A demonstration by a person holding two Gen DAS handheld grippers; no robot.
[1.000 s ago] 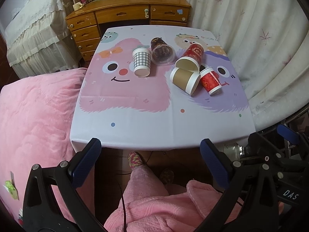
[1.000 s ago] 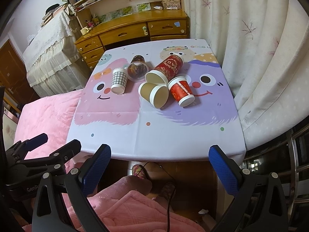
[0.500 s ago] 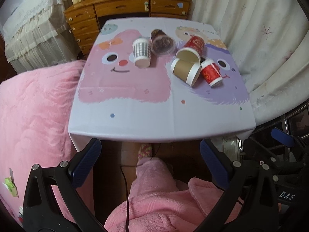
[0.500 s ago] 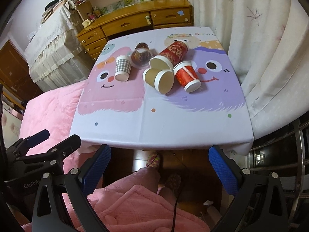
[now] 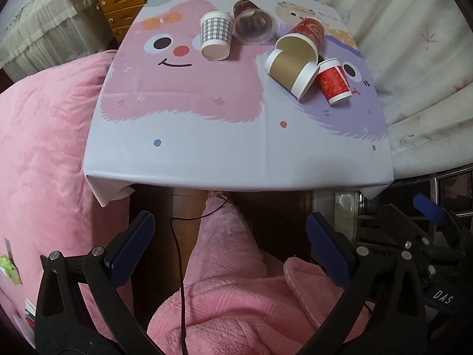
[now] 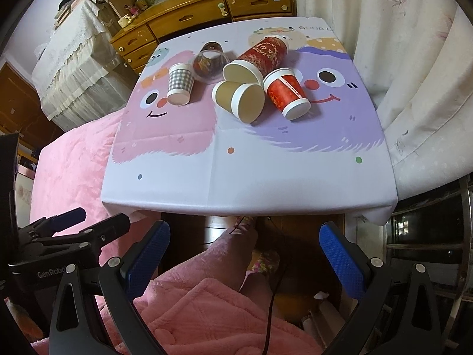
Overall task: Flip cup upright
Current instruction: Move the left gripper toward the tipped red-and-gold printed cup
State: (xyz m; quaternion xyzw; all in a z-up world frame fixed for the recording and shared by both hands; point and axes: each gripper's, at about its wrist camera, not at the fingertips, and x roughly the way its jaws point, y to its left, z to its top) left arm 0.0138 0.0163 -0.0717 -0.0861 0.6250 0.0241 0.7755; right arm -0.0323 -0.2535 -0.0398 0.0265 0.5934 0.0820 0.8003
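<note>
Several cups lie on their sides at the far half of the table (image 5: 236,159): a grey checked cup (image 5: 215,39) (image 6: 179,84), a clear plastic cup (image 5: 253,23) (image 6: 209,60), a tall dark red cup (image 5: 304,37) (image 6: 260,56), a brown cup (image 5: 292,71) (image 6: 240,98) and a small red cup (image 5: 333,81) (image 6: 286,93). My left gripper (image 5: 233,248) and right gripper (image 6: 245,254) are both open and empty, held short of the table's near edge above my lap.
The table wears a cartoon cloth (image 6: 251,162). A pink bed (image 5: 44,136) lies to the left, a white curtain (image 6: 414,88) to the right, a wooden desk (image 6: 207,14) behind. My pink-robed legs (image 5: 224,266) are below the grippers.
Both grippers have moved forward toward the table, so the cups look larger. The jaws stayed open and no cup has moved.
</note>
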